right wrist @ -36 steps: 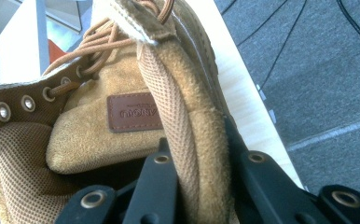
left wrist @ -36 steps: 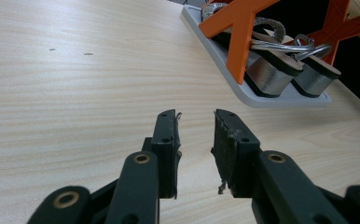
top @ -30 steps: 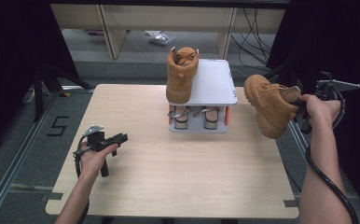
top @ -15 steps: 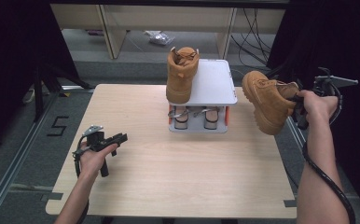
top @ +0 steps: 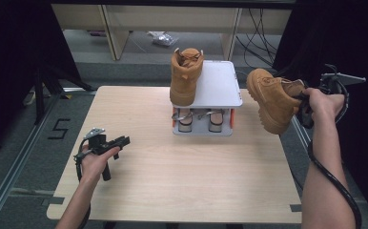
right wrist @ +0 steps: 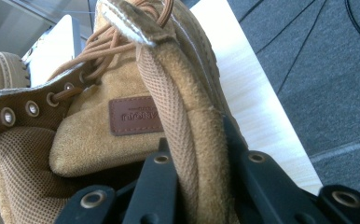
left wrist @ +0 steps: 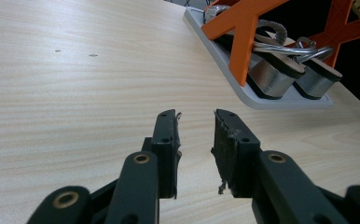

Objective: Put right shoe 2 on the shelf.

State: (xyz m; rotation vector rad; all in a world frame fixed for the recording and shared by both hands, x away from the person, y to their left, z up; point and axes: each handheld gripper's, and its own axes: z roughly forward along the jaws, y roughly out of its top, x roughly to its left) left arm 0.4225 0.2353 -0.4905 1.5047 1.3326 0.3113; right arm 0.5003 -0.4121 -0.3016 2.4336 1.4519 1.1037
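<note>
My right gripper (top: 311,102) is clenched on the padded collar of a tan suede boot (top: 272,98), holding it in the air off the bench's (top: 182,181) right edge, toe toward the white rack (top: 218,86) where its mate (top: 186,76) stands. I judge the boot fairly heavy and toe-weighted, its collar soft and crushable, so the stiffer heel seems safer. My left gripper (left wrist: 196,140) rests released, empty, over the bench.
</note>
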